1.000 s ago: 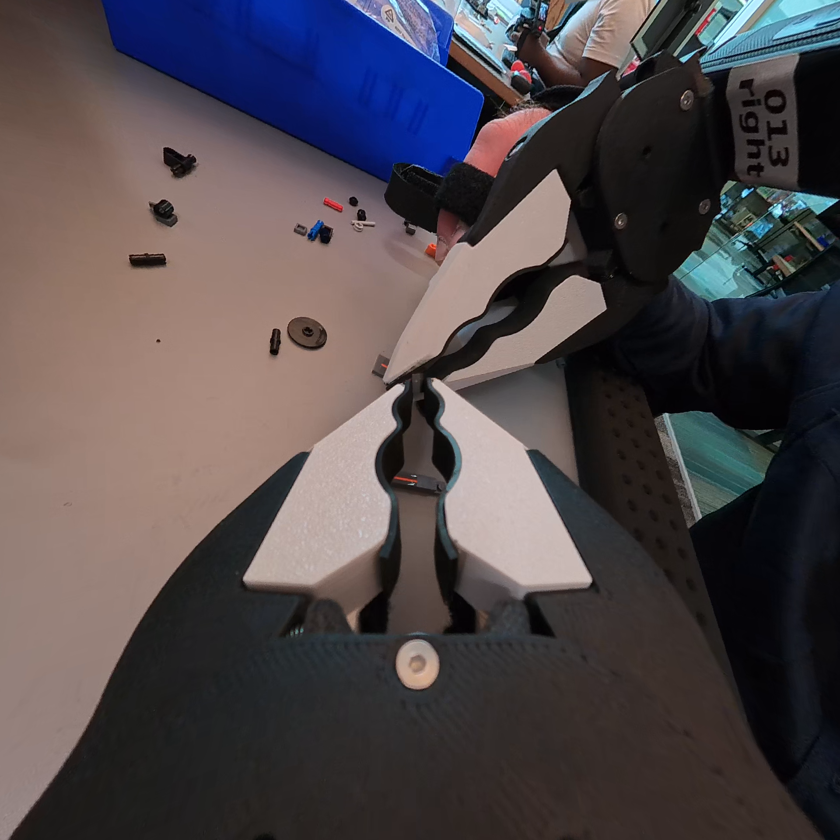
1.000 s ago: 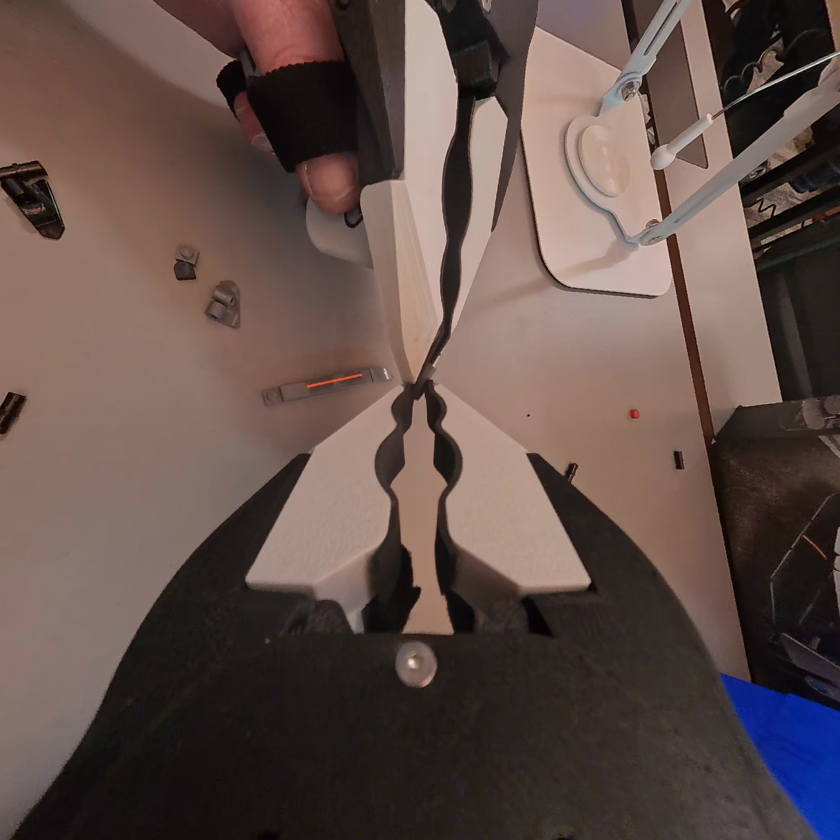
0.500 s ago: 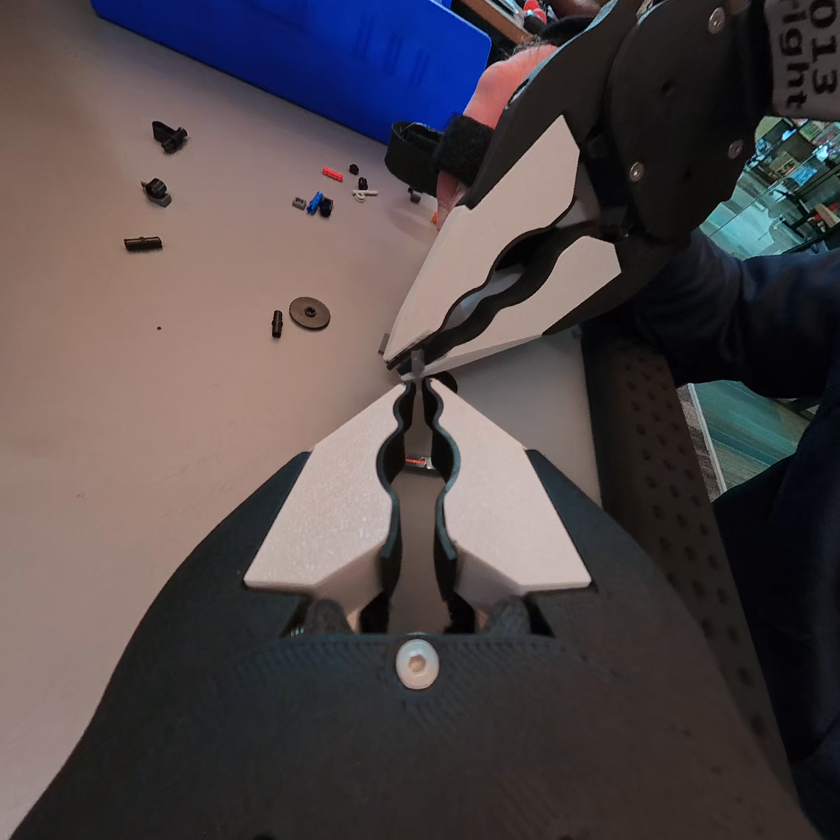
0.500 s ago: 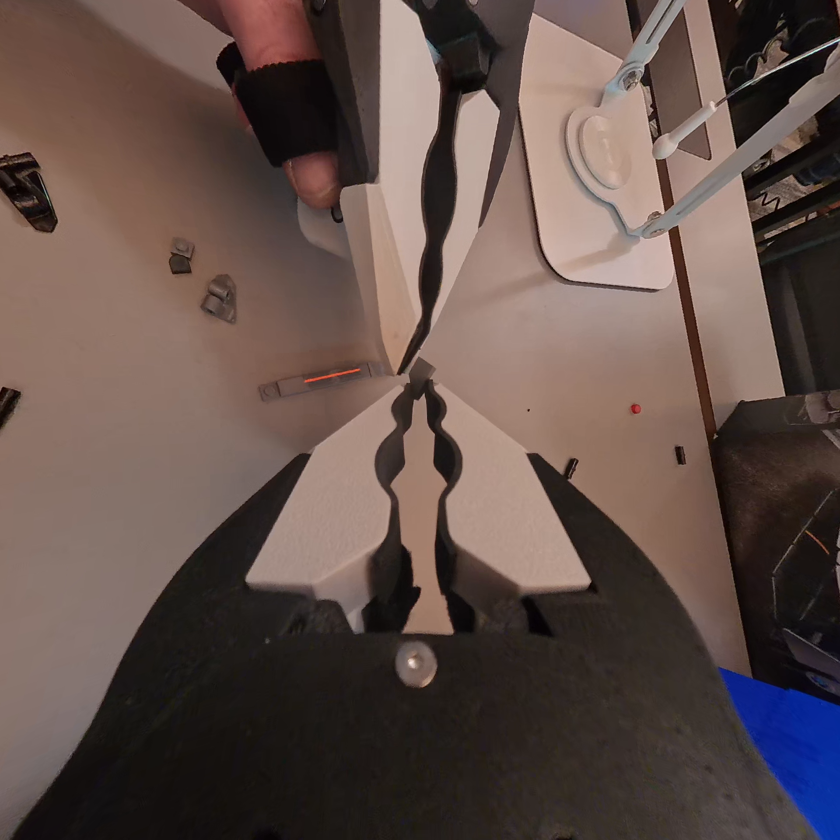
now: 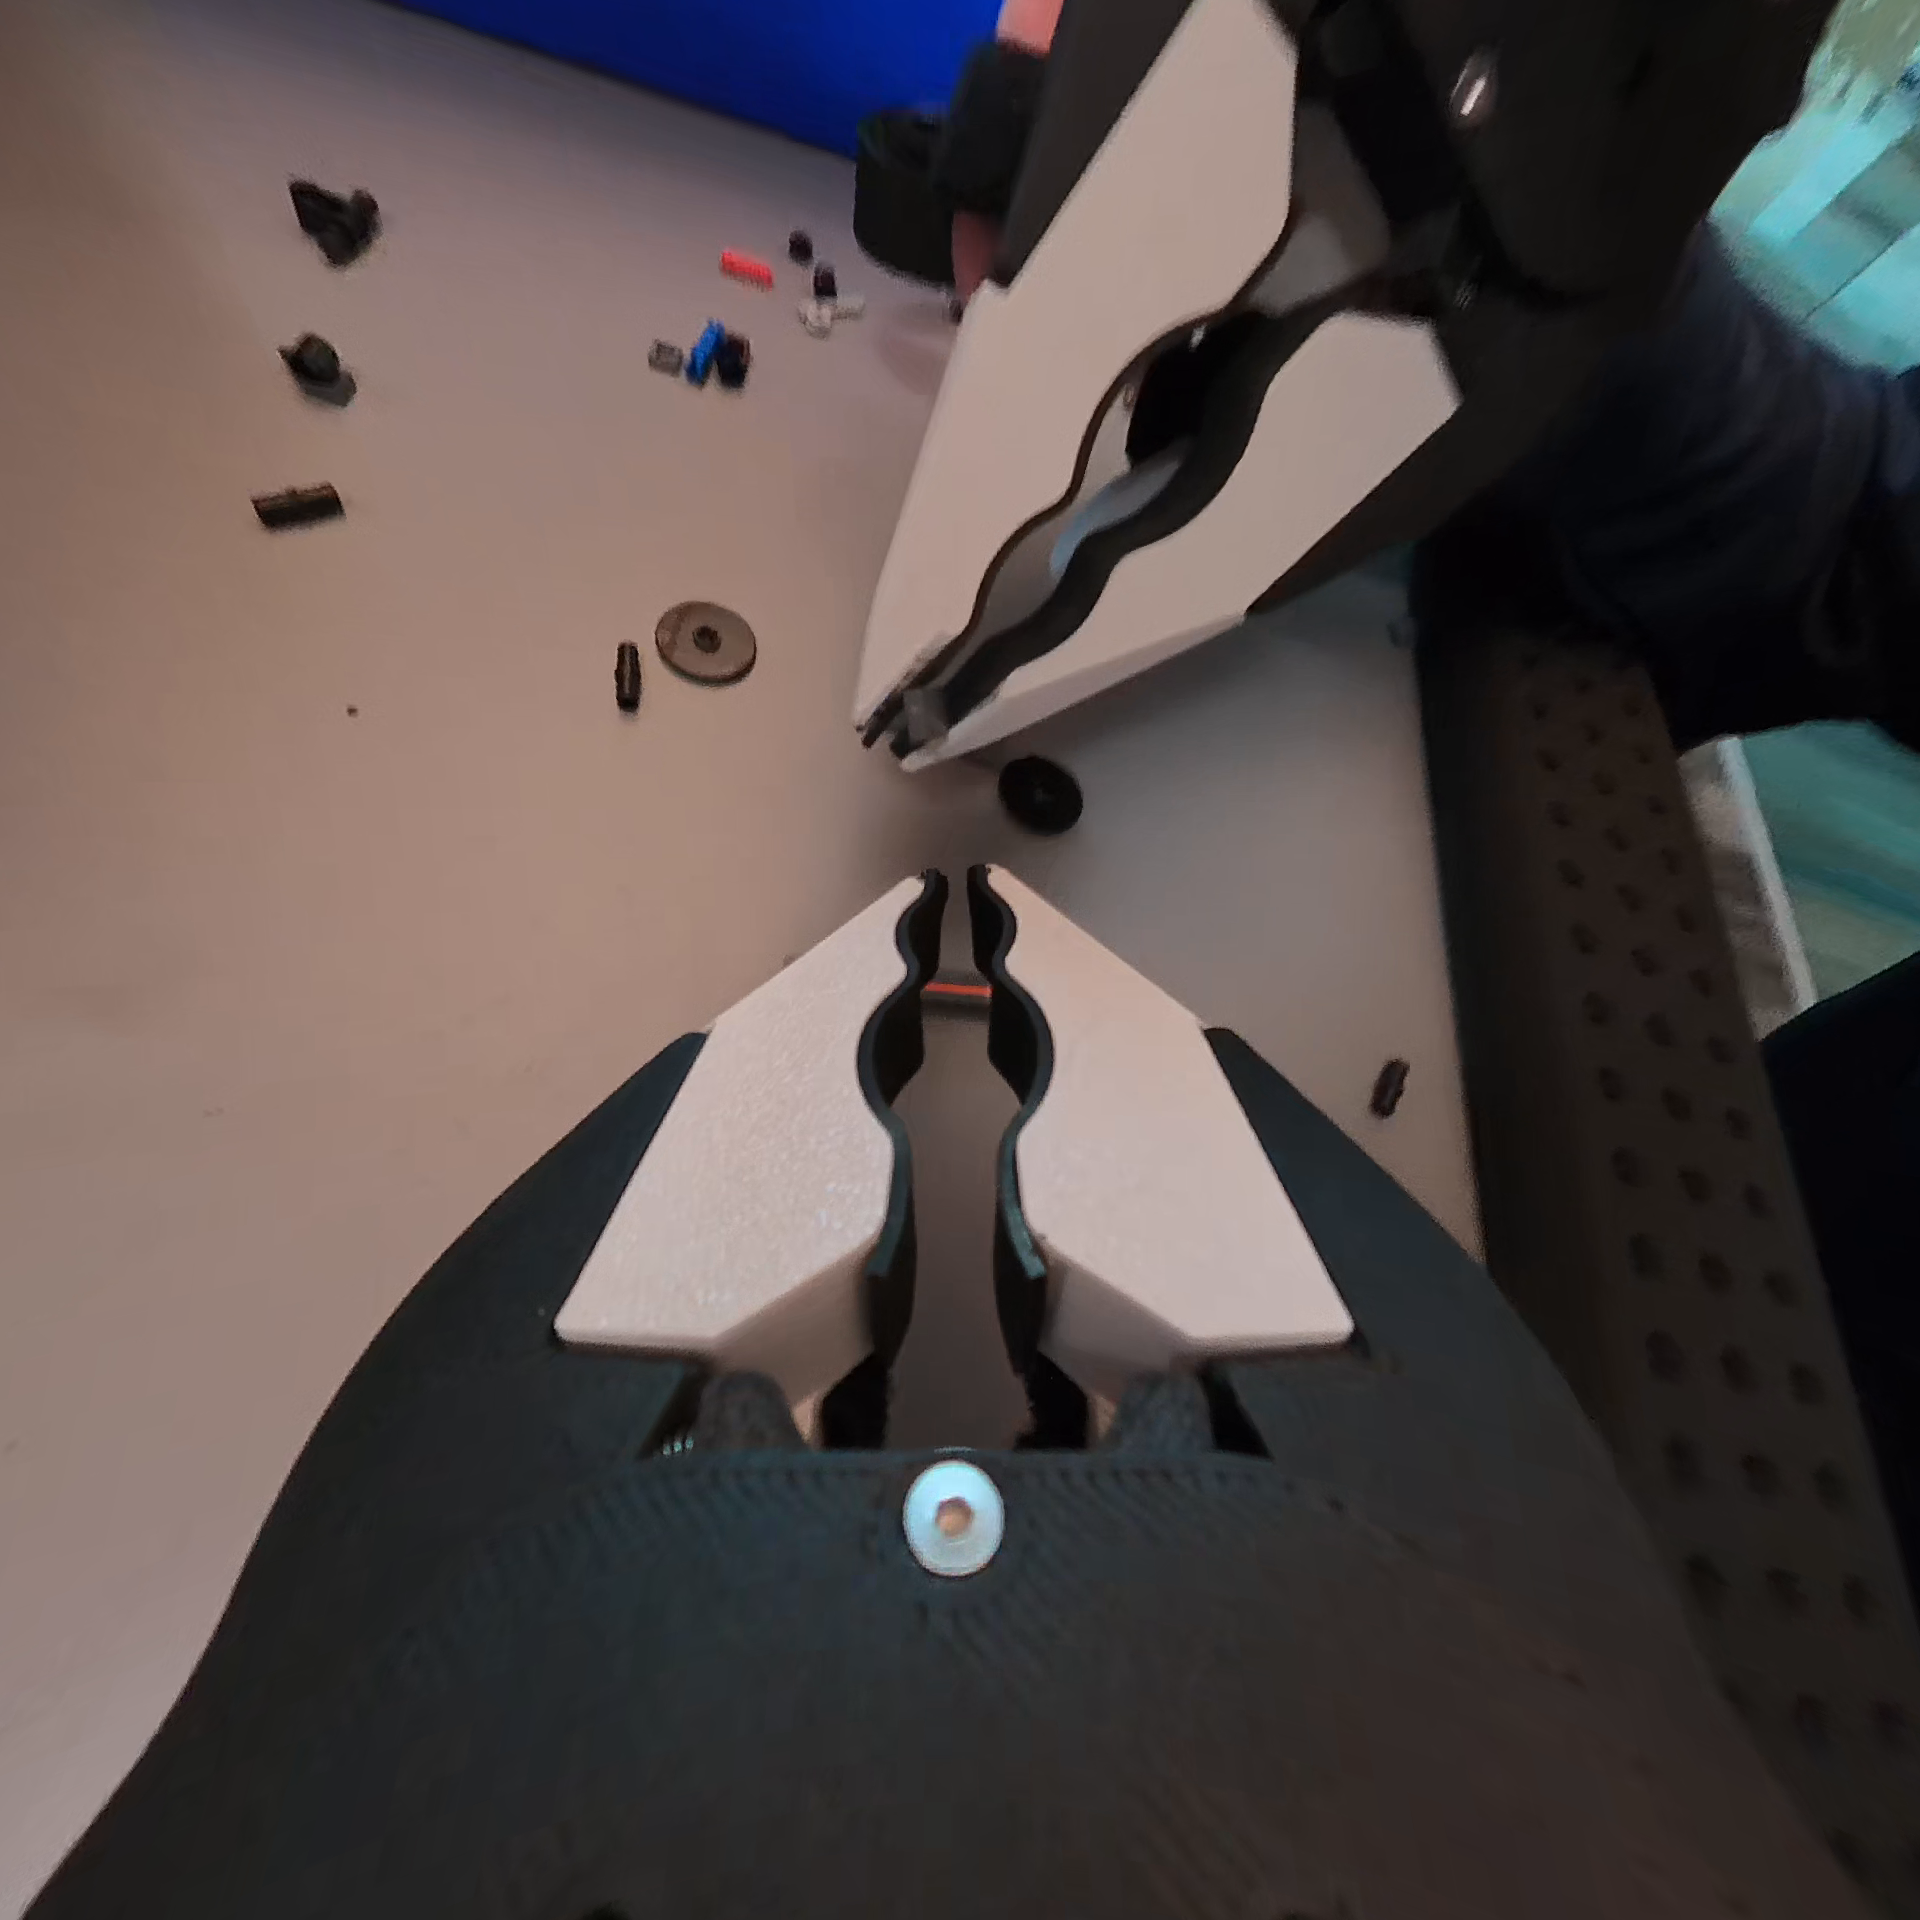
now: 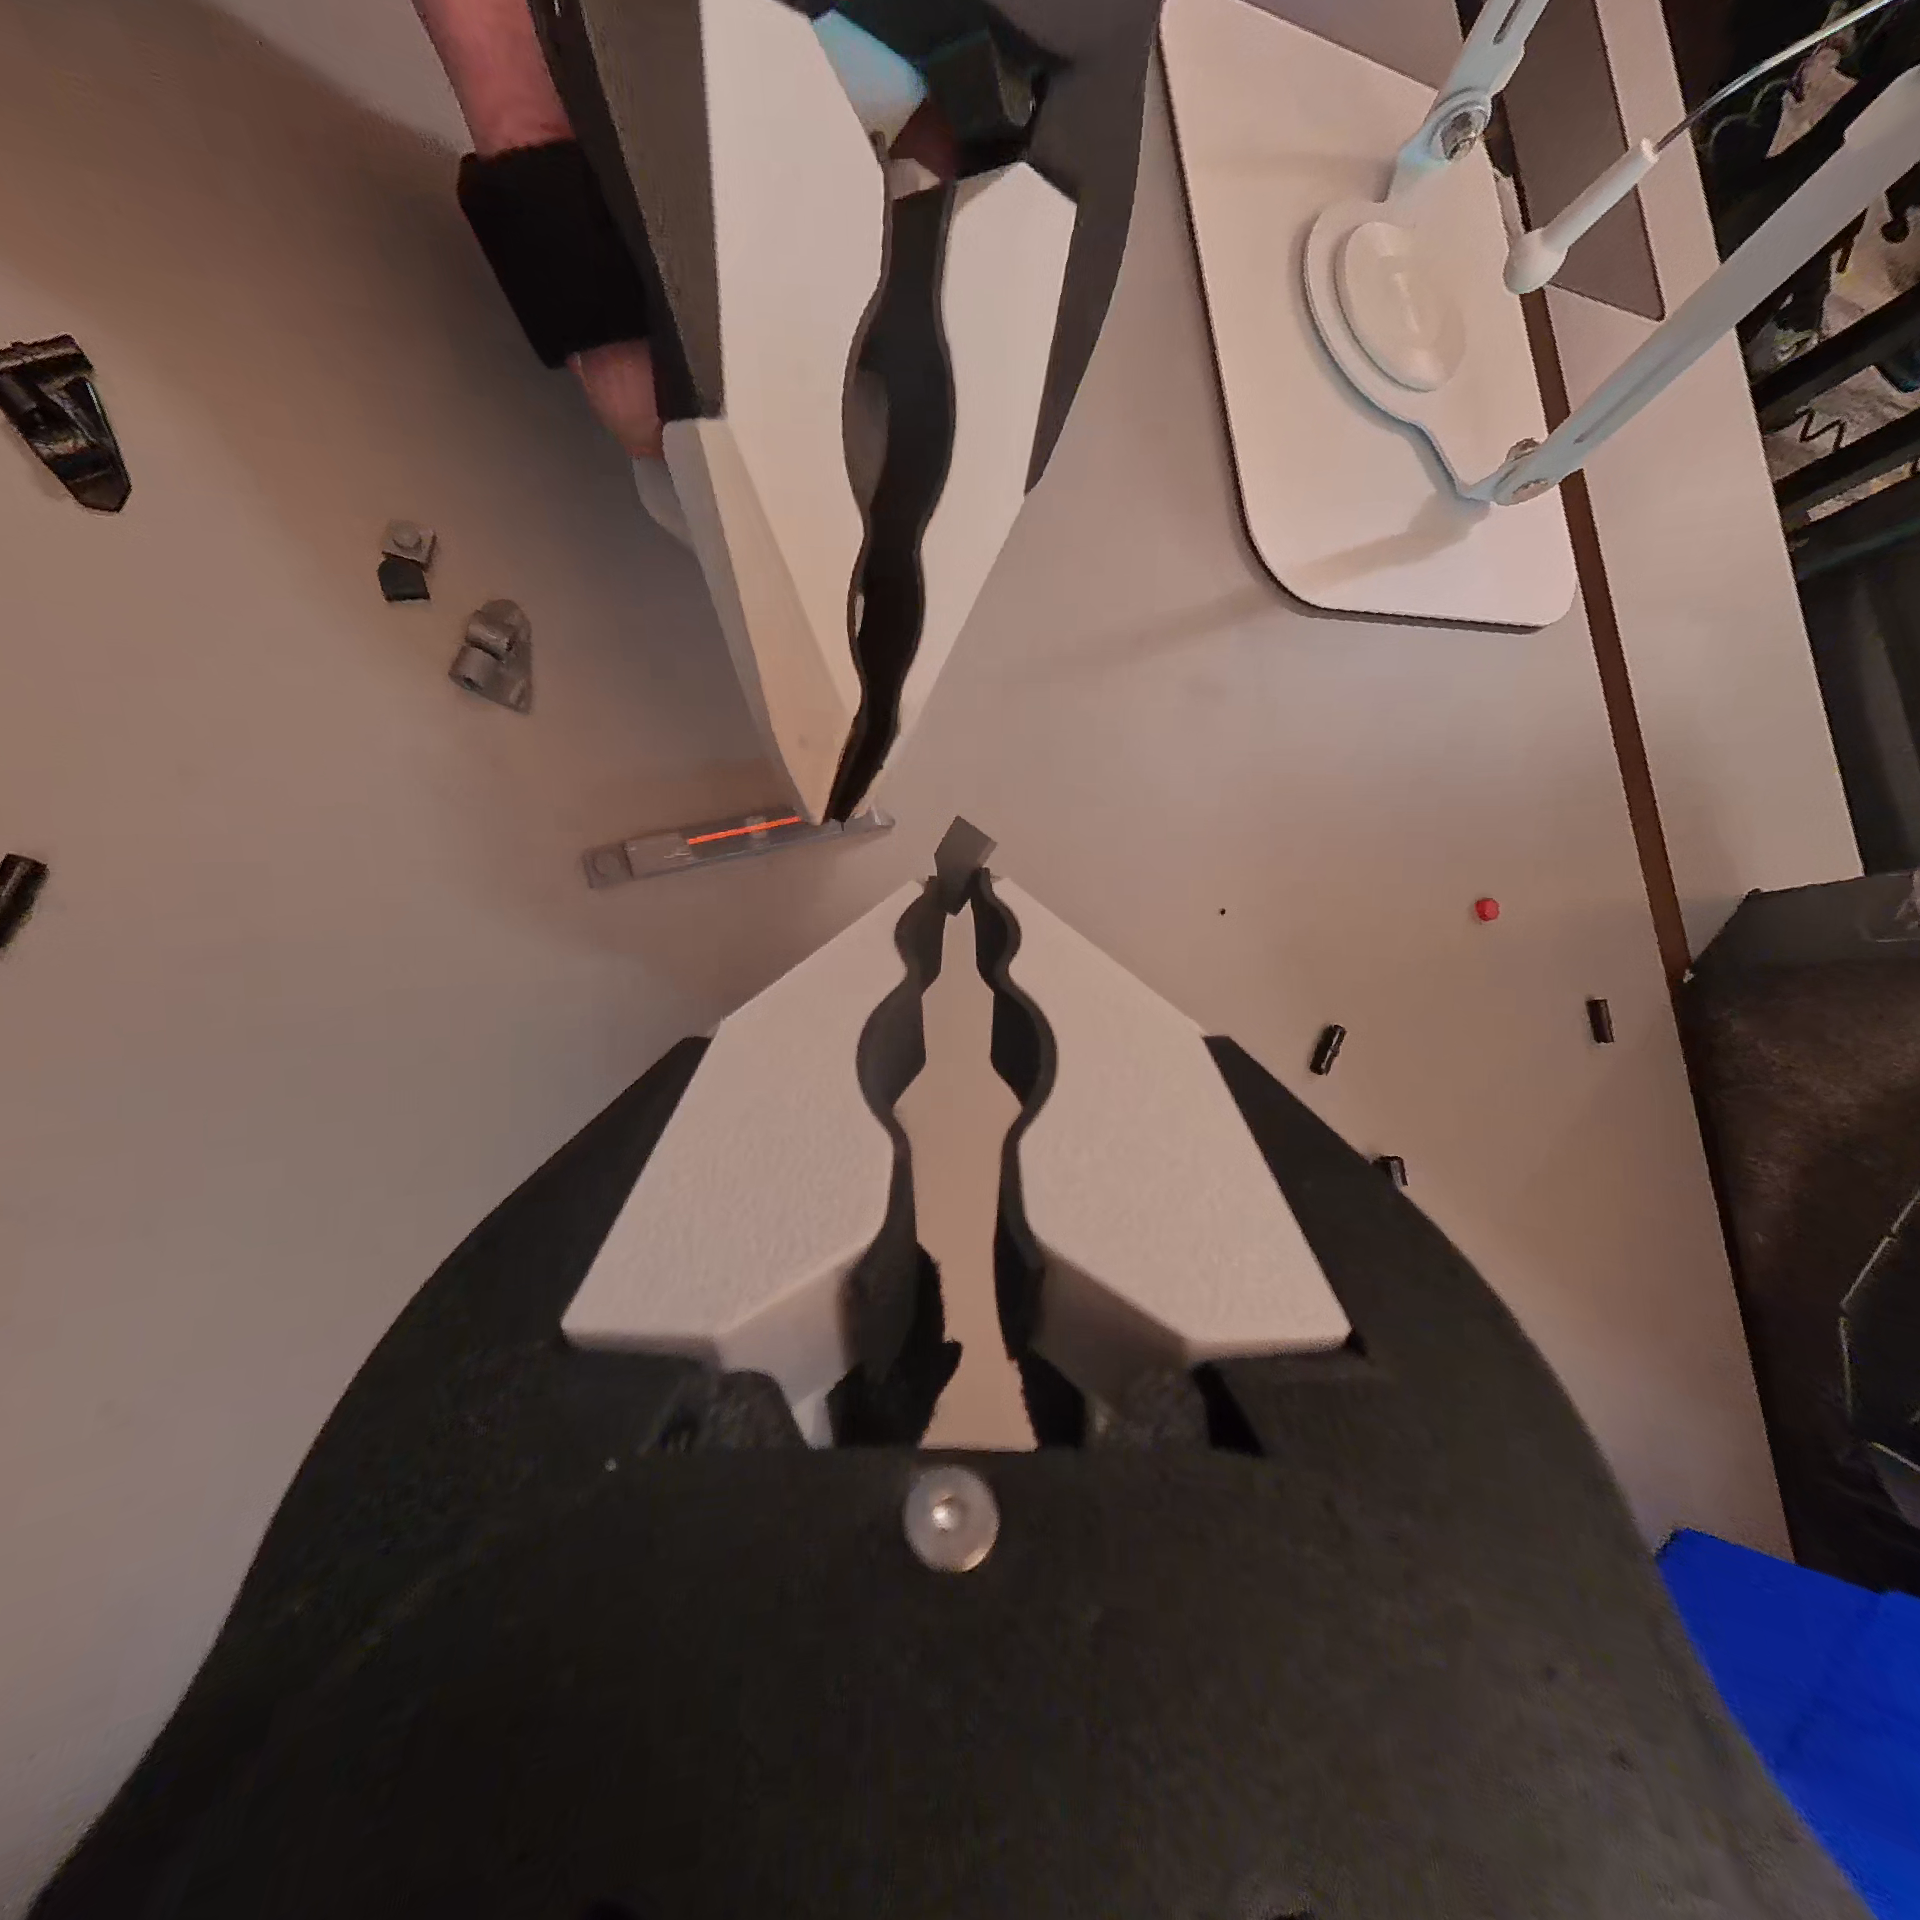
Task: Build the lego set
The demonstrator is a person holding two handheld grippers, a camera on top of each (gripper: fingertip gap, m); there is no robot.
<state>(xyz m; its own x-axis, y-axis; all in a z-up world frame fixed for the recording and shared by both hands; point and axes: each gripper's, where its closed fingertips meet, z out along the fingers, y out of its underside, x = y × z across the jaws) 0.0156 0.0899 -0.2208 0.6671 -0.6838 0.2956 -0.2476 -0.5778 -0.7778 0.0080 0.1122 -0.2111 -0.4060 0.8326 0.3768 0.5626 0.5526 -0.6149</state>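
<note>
My right gripper (image 6: pixel 956 885) is shut on a small grey lego piece (image 6: pixel 962 847) pinched at its very tips. It also shows in the left wrist view (image 5: pixel 902 729), above and beyond my left gripper, with the piece (image 5: pixel 921 717) at its tips. My left gripper (image 5: pixel 956 883) is almost shut, with only a thin gap at the tips and nothing in it. In the right wrist view the left gripper (image 6: pixel 844 805) hangs tip-down over a long grey piece with an orange line (image 6: pixel 738 847) that lies flat on the table. The two grippers' tips are a short way apart.
Loose parts lie on the table: a black disc (image 5: pixel 707 642), a black pin (image 5: pixel 627 675), a black round piece (image 5: pixel 1039 795), blue and grey bits (image 5: pixel 707 353), two grey brackets (image 6: pixel 497 655). A white lamp base (image 6: pixel 1392 343) stands far right. A blue bin (image 5: pixel 727 62) stands at the back. Left and right tips are no more than a few centimetres apart. About 8 cm separates my right fingertips from the black disc (image 5: pixel 707 642).
Both grippers met tip to tip on the small grey piece. The left let go, the right kept the piece, and the two have drawn apart.
</note>
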